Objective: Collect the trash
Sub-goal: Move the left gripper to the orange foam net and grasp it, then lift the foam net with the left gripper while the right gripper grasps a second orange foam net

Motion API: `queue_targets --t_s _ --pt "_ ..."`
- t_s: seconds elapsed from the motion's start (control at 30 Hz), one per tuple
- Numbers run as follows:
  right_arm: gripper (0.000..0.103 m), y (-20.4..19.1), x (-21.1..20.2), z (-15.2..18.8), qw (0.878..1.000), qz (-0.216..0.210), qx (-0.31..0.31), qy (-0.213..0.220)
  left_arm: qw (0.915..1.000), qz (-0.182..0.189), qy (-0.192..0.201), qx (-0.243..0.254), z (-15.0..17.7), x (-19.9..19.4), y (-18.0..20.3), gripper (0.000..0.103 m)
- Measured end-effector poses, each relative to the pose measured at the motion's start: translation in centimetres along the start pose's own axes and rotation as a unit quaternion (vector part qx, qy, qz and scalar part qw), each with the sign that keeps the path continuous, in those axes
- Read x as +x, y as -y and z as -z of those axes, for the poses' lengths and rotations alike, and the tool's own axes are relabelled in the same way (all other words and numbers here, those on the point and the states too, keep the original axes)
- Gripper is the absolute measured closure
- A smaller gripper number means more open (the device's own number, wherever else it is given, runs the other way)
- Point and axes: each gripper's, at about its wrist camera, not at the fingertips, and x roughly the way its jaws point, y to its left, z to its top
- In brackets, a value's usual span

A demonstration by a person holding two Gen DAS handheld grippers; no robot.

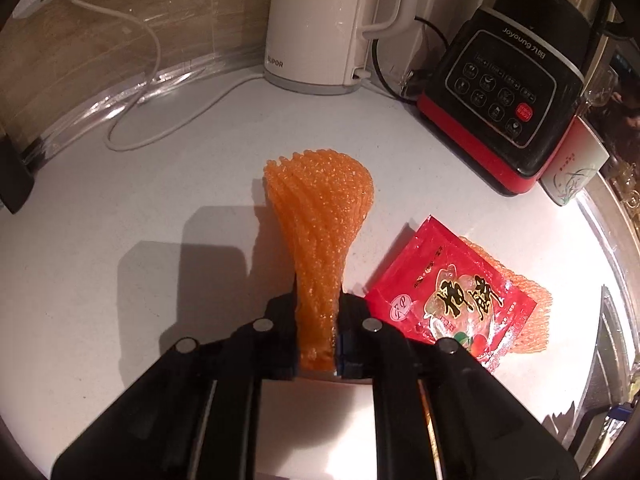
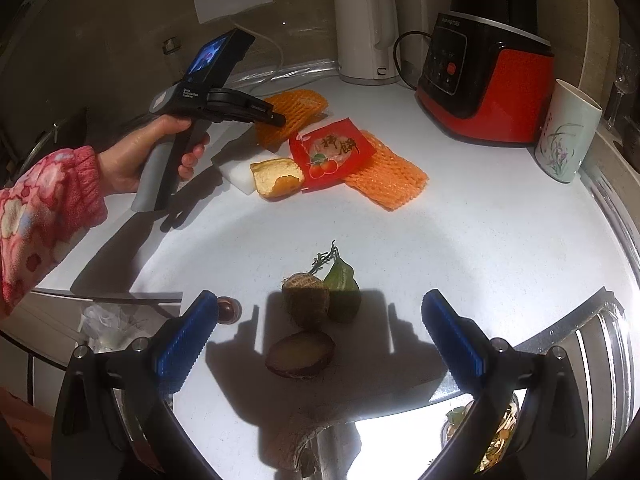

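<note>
My left gripper [image 1: 318,300] is shut on an orange foam fruit net [image 1: 320,208] and holds it above the white counter; it also shows in the right wrist view [image 2: 294,110]. A red snack wrapper [image 1: 448,296] lies to its right over a second orange net [image 2: 384,178]. A piece of bread [image 2: 276,178] lies by the wrapper. My right gripper [image 2: 316,328] is open above a brown root piece [image 2: 306,304], a green scrap [image 2: 340,284] and a sweet potato slice [image 2: 300,354].
A white kettle [image 1: 316,24] and a red-black blender base [image 1: 508,88] stand at the back with cords. A flowered cup [image 2: 566,136] stands at the right. A chestnut [image 2: 228,310] lies near the counter's front edge. A food-scrap bin [image 2: 496,440] sits below right.
</note>
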Motion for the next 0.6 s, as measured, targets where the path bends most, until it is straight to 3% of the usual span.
queue_targets --t_s 0.2,0.4,0.6 --pt "0.002 1.0 1.5 -2.7 0.999 0.001 -0.022 0.027 0.9997 -0.002 0.024 0.0 -0.3 -2.2 0.1 0.092" --pt "0.003 3.8 6.1 -7.8 0.998 -0.021 -0.04 0.038 0.9983 -0.013 0.054 0.014 0.7 -6.6 1.0 0.092" --pt "0.02 6.9 12.3 -12.0 0.998 -0.027 -0.05 -0.004 0.9976 -0.008 0.068 0.004 2.2 -10.0 1.4 0.092"
